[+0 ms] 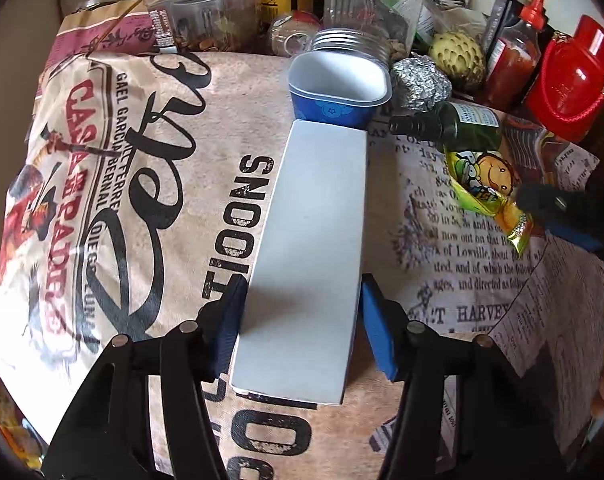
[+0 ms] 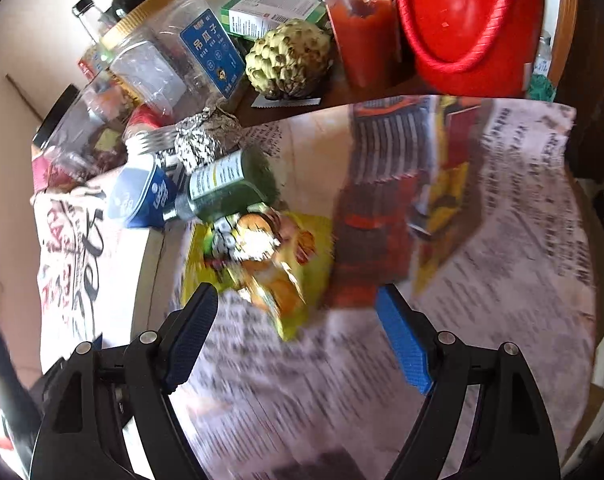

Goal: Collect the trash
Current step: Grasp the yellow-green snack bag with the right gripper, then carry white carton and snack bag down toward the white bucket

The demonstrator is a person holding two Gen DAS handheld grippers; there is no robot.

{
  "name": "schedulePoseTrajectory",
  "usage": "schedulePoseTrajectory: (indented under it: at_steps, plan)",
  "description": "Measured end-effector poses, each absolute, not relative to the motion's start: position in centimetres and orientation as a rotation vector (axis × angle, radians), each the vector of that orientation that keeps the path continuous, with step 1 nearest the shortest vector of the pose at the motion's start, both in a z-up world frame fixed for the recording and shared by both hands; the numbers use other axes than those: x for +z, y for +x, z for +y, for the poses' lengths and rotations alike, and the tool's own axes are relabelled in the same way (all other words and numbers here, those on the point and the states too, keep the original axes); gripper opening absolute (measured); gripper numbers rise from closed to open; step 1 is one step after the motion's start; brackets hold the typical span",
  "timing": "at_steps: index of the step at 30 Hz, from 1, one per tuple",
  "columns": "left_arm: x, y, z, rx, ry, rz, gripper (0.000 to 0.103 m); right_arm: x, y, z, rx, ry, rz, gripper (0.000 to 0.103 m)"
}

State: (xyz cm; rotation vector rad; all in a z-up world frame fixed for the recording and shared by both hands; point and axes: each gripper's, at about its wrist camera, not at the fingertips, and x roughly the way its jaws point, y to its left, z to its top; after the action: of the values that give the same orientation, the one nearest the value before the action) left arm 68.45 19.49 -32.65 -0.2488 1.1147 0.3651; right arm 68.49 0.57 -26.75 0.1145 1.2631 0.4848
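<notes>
**White carton between the left jaws, snack wrapper ahead of the right**

The left gripper has a long white carton lying lengthwise between its jaws. The left blue pad sits against the carton's side; a thin gap shows at the right pad, so a firm grip cannot be confirmed. The carton's far end meets a blue cup lying on its side with its mouth toward the camera. Right of the jaws lie a dark green bottle and a yellow-green snack wrapper.

The right gripper has its jaws spread wide with nothing clamped. The snack wrapper lies just ahead, nearer the left finger, its near corner reaching between the tips. Beyond it are the green bottle, a foil ball and the blue cup. All rest on the worktop's printed cloth.
</notes>
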Motion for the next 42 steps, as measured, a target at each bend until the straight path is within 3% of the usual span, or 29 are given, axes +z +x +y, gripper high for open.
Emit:
schedulePoseTrajectory:
  at_steps: [4, 5, 10, 11, 12, 14, 16, 28, 42]
  plan:
    - [-32.7, 68.5, 19.1, 0.345, -0.246, 1.110, 0.054, -27.1, 68.4, 2.2, 0.489, 0.077, 1.255, 0.067]
    - [-32.6, 68.4, 19.0, 0.339, -0.245, 1.111, 0.054, -27.3, 68.5, 2.5, 0.494, 0.067, 1.259, 0.059]
    - [-31.9, 67.0, 19.2, 0.297, -0.242, 1.117, 0.053, -27.4, 68.2, 2.9, 0.483, 0.094, 1.217, 0.048]
    - [-31.8, 66.7, 19.1, 0.287, -0.238, 1.119, 0.053, -27.4, 68.3, 2.7, 0.487, 0.103, 1.225, 0.042]
    - [-31.5, 66.3, 19.0, 0.280, -0.235, 1.119, 0.053, -27.4, 68.3, 2.6, 0.488, 0.108, 1.234, 0.029]
    - [-30.9, 65.7, 18.5, 0.257, -0.226, 1.117, 0.053, -27.3, 68.3, 2.0, 0.499, 0.132, 1.247, 0.025]
    - [-30.1, 65.2, 17.9, 0.236, -0.222, 1.111, 0.052, -27.1, 68.0, 1.4, 0.504, 0.126, 1.254, 0.004]
    - [-24.0, 63.1, 12.5, 0.205, -0.211, 1.026, 0.052, -21.7, 62.9, -4.5, 0.516, 0.017, 1.147, 0.005]
    - [-12.9, 56.3, 5.4, 0.304, -0.240, 0.793, 0.051, -10.8, 57.3, -12.9, 0.625, 0.013, 0.910, 0.005]
